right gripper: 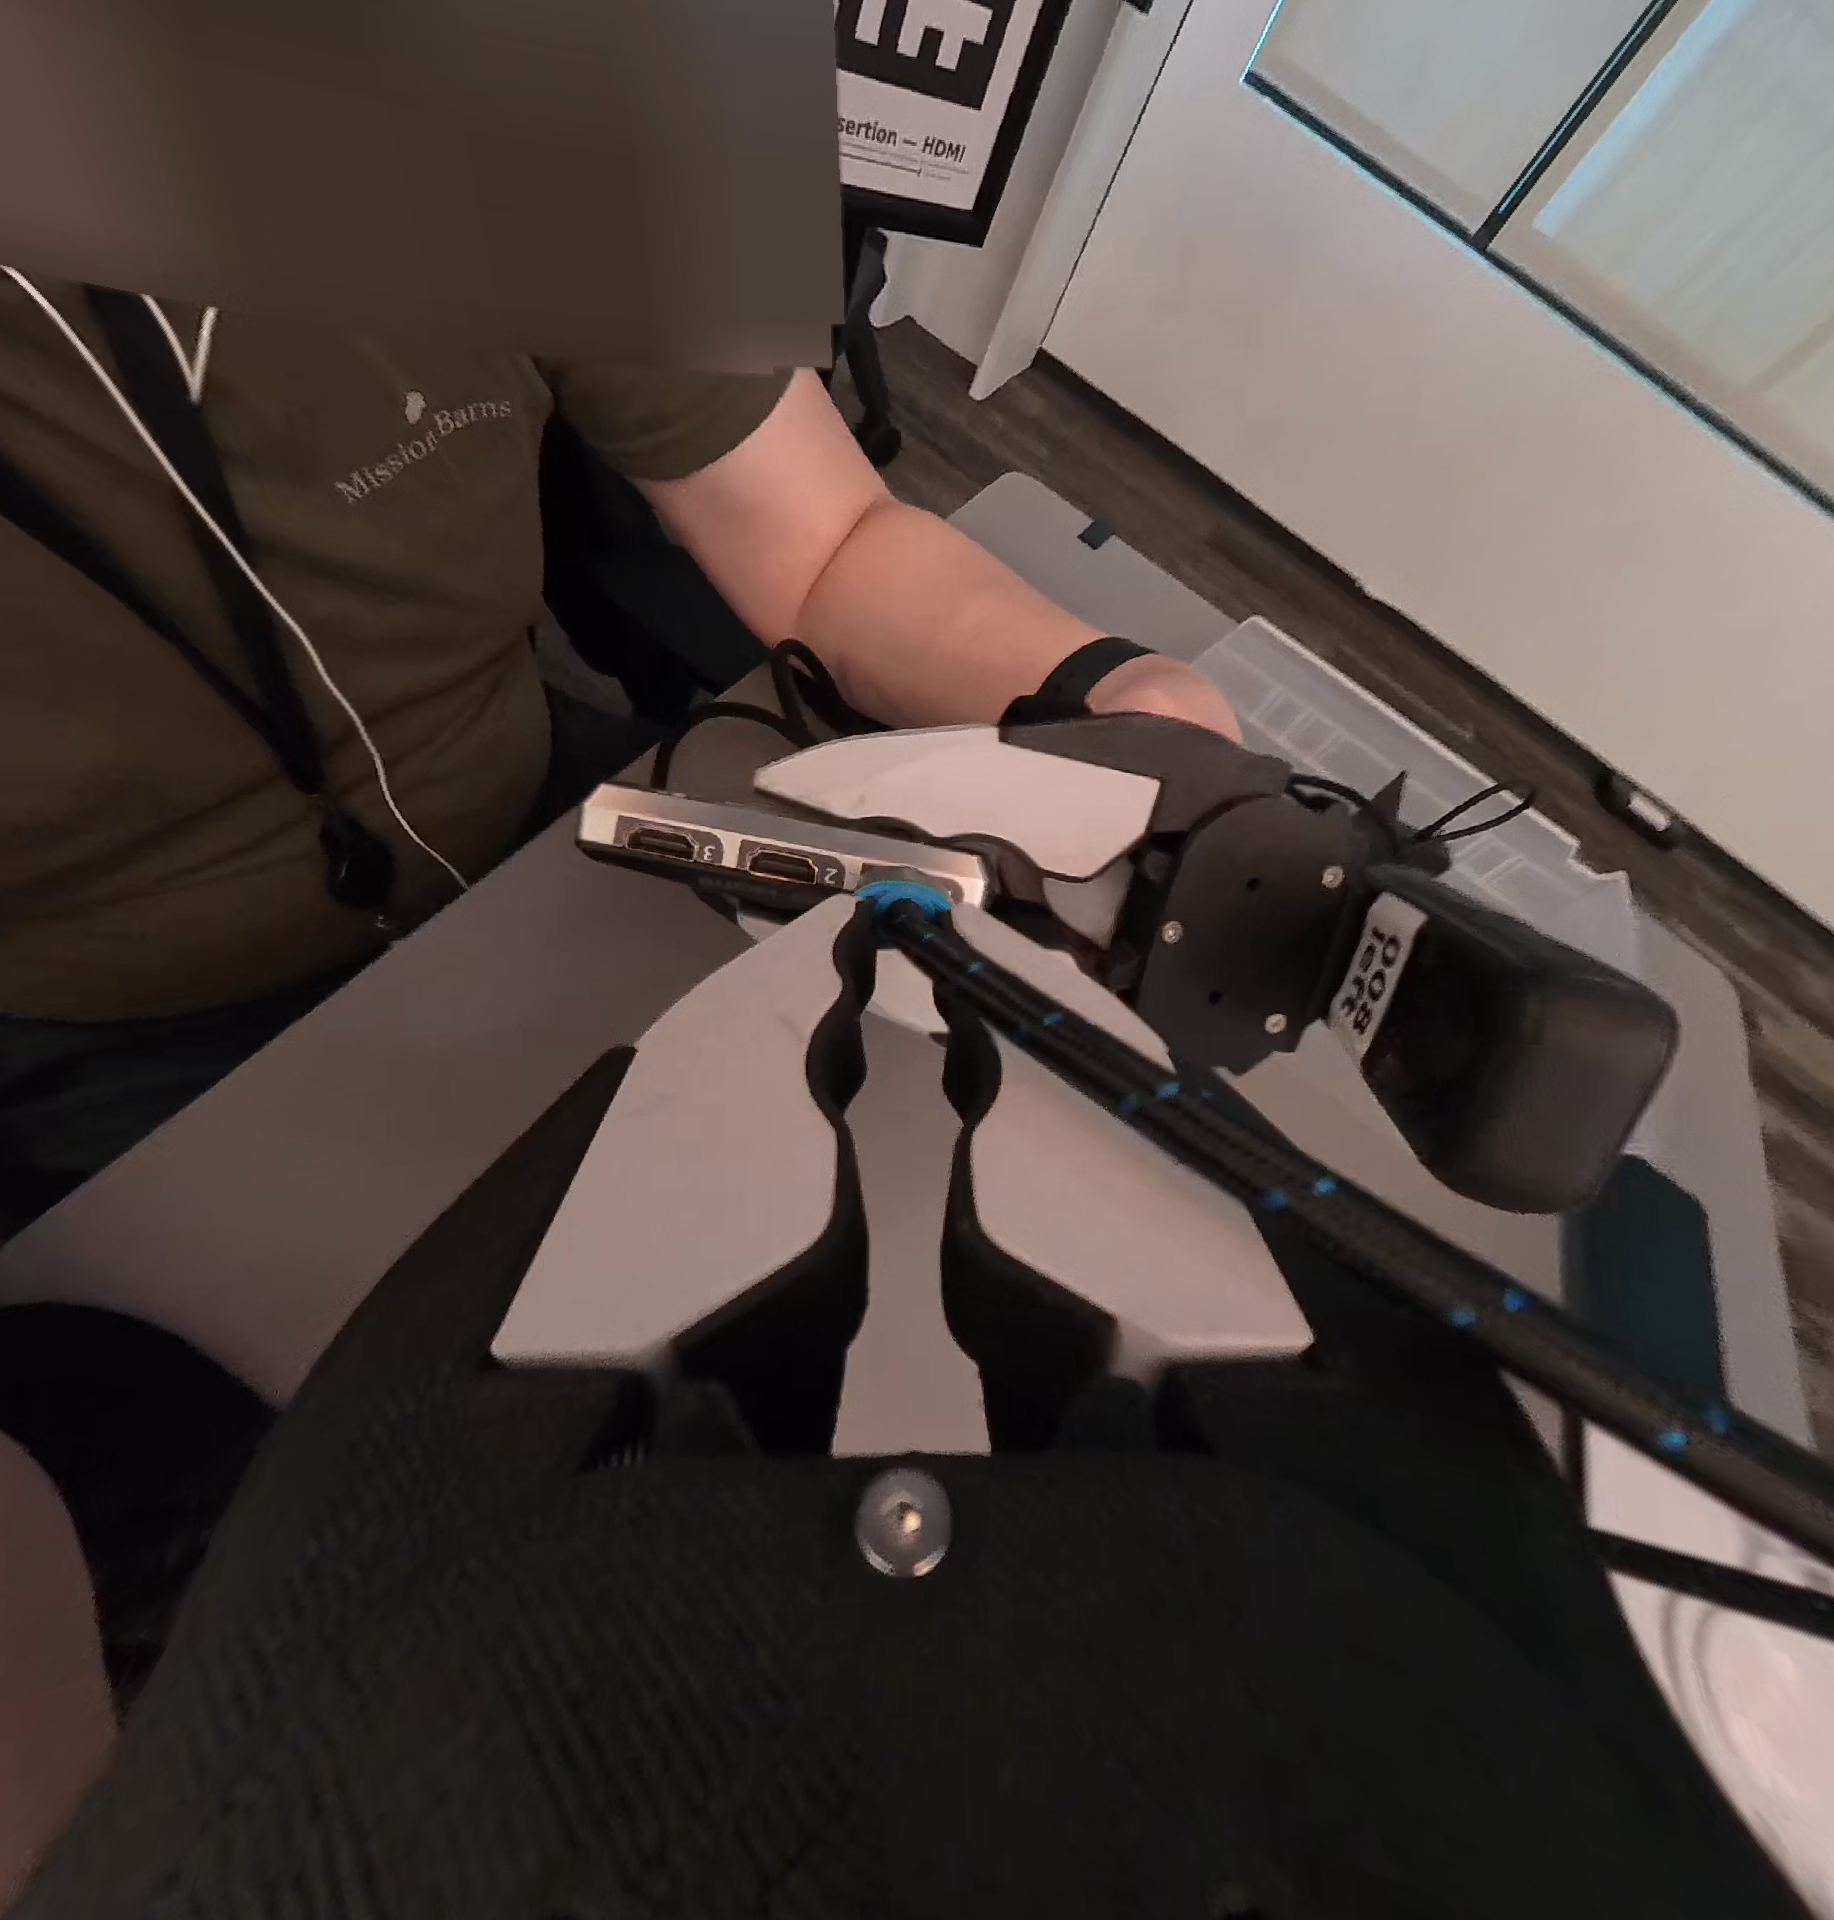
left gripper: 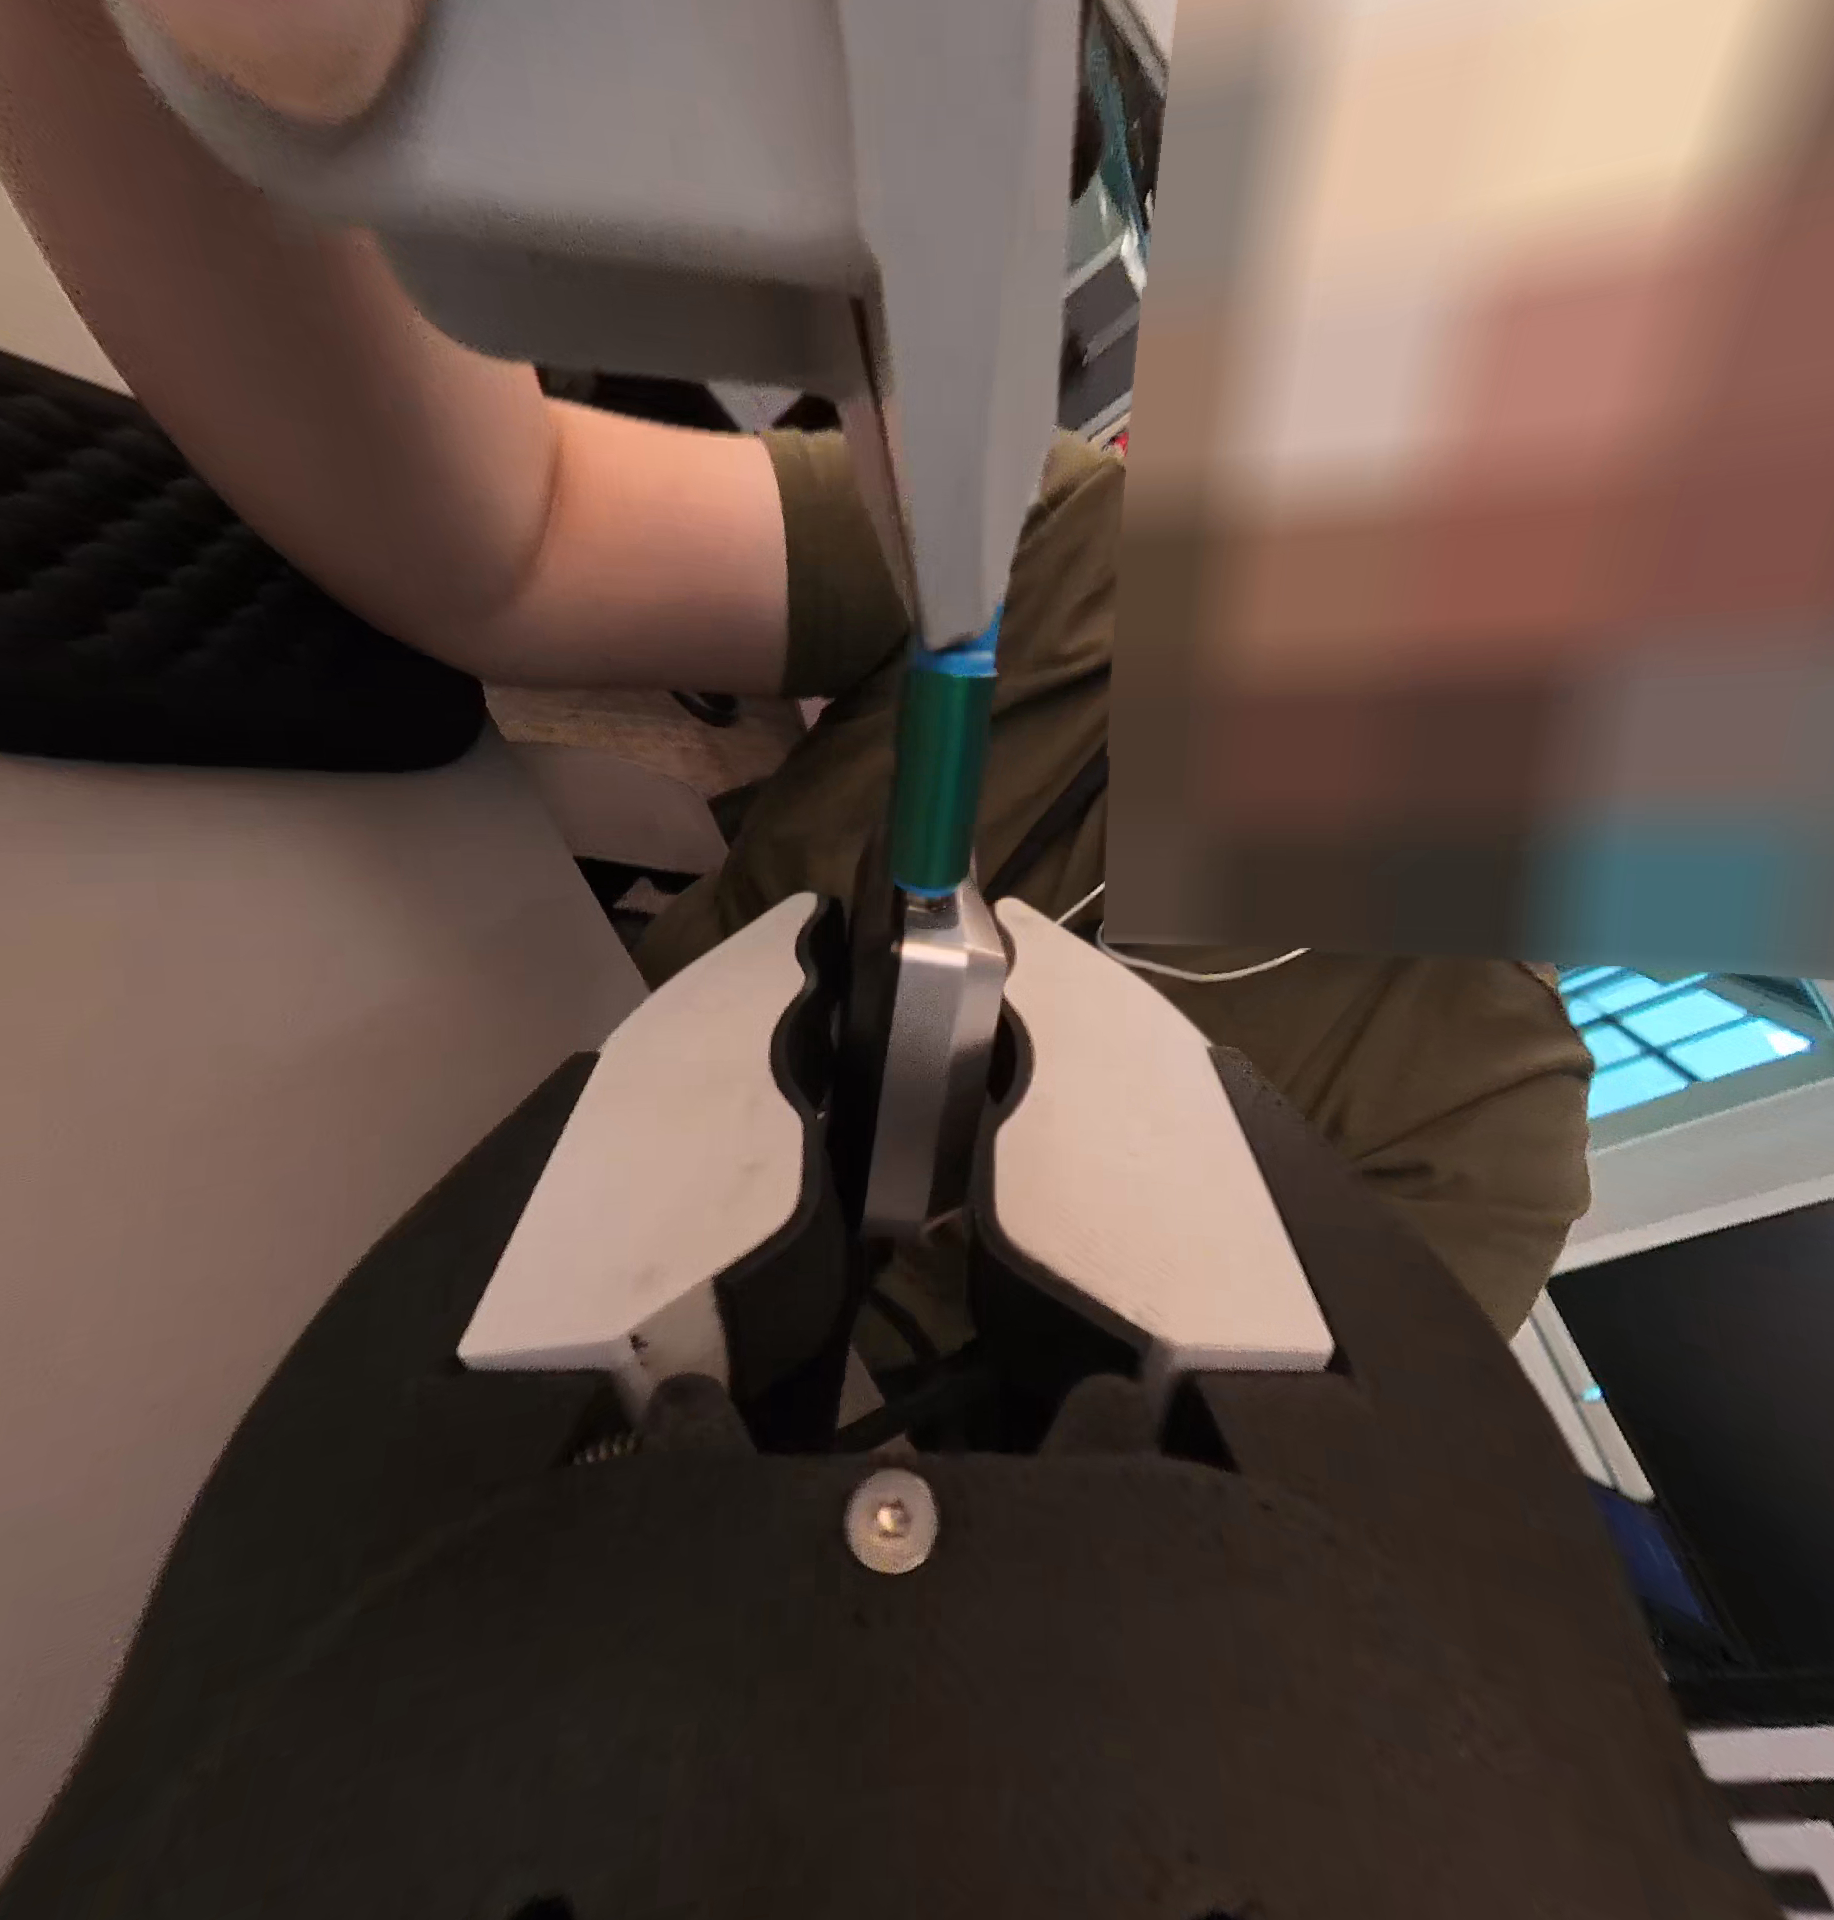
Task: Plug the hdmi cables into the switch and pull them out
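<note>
My left gripper (left gripper: pixel 908 935) is shut on the silver HDMI switch (left gripper: pixel 934 1060), which I see edge-on between its white fingers. A green HDMI plug (left gripper: pixel 939 769) with blue collars sits in the switch's end port. My right gripper (right gripper: pixel 897 920) is closed at the plug's blue collar (right gripper: pixel 897 899), and its tip shows in the left wrist view (left gripper: pixel 954 623). The black braided cable (right gripper: pixel 1256 1143) runs off to the lower right. The switch (right gripper: pixel 684 821) shows two empty ports, and the left gripper (right gripper: pixel 778 847) clamps it above the table.
A person in an olive shirt (right gripper: pixel 269 623) sits close behind the grey table (right gripper: pixel 373 1091). Black cables (right gripper: pixel 788 675) lie behind the switch. A clear plastic box (right gripper: pixel 1328 707) is to the right, and a black mesh cushion (left gripper: pixel 165 582) is to the left.
</note>
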A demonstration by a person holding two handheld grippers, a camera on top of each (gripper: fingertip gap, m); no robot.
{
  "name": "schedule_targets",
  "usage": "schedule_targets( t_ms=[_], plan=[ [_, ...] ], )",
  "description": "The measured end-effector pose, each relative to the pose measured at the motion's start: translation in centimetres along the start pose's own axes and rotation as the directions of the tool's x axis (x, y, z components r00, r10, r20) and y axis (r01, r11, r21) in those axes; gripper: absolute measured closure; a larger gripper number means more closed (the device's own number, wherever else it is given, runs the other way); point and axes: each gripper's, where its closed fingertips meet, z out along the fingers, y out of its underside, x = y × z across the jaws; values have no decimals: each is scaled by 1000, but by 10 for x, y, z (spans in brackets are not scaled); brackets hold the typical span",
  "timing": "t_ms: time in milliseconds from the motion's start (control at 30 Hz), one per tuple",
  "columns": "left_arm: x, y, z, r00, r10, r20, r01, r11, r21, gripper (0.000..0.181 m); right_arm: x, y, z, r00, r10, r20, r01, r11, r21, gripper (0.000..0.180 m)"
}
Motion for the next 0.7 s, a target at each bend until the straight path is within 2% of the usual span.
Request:
schedule_targets(
  t_ms=[133,300,433,533,700],
  plan=[
    [4,-14,-16,995,-57,-87,69,988,140,139,8,-1,-4,995,-56,-81,53,998,-36,169],
    [-12,-8,-29,998,3,66,-13,989,148,135,13,3,-10,990,-67,-122,61,997,-49,169],
    [-18,-7,-28,996,23,86,-34,992,124,154,14,3,-10,990,-70,-120,67,997,-36,169],
    [-23,-11,-29,989,54,138,-70,991,113,155,13,6,-15,991,-44,-123,41,999,-32,169],
    [-30,-11,-30,990,1,141,-18,993,121,155,13,13,-16,993,-5,-116,0,999,-46,169]
  ],
)
